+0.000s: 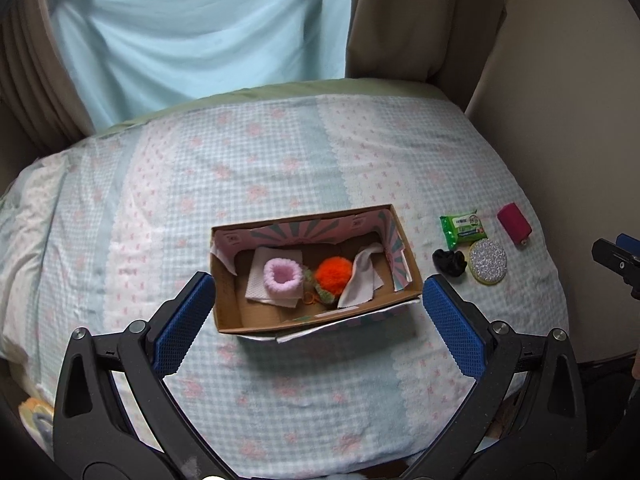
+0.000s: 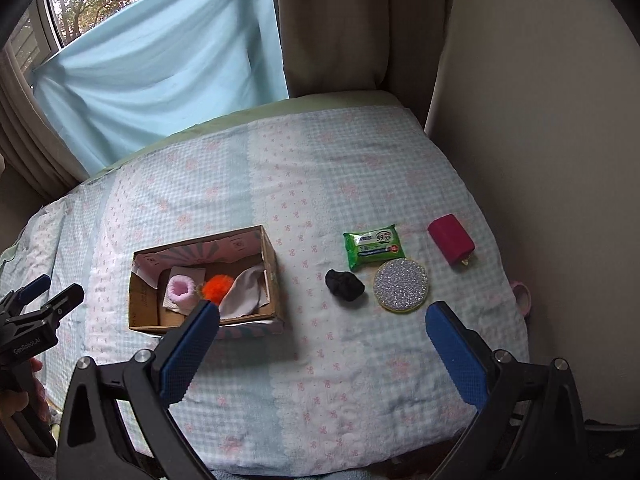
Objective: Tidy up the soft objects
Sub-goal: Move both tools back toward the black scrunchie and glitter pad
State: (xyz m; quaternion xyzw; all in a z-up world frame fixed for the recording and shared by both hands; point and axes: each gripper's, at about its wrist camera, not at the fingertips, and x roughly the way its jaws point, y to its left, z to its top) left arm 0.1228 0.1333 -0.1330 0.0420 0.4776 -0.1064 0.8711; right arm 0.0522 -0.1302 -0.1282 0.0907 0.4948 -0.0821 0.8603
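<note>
An open cardboard box [image 1: 230,304] [image 2: 138,304] sits on the bed and holds a pink fuzzy ring [image 1: 282,276] [image 2: 180,287], an orange pompom [image 1: 333,273] [image 2: 215,286] and a white cloth [image 1: 360,280] [image 2: 244,292]. To its right on the bedspread lie a black scrunchie [image 1: 450,262] [image 2: 344,285], a green wipes pack [image 1: 463,231] [image 2: 374,245], a round glittery sponge [image 1: 487,261] [image 2: 402,286] and a red pouch [image 1: 514,218] [image 2: 451,239]. My left gripper [image 1: 318,298] is open and empty, above the box's near edge. My right gripper [image 2: 322,326] is open and empty, short of the scrunchie.
The bed carries a blue-and-pink checked spread [image 1: 280,160] [image 2: 320,184]. A light blue sheet [image 1: 192,36] and beige curtains [image 1: 420,16] hang behind it; a wall stands at the right. A pink object [image 2: 522,294] peeks over the bed's right edge.
</note>
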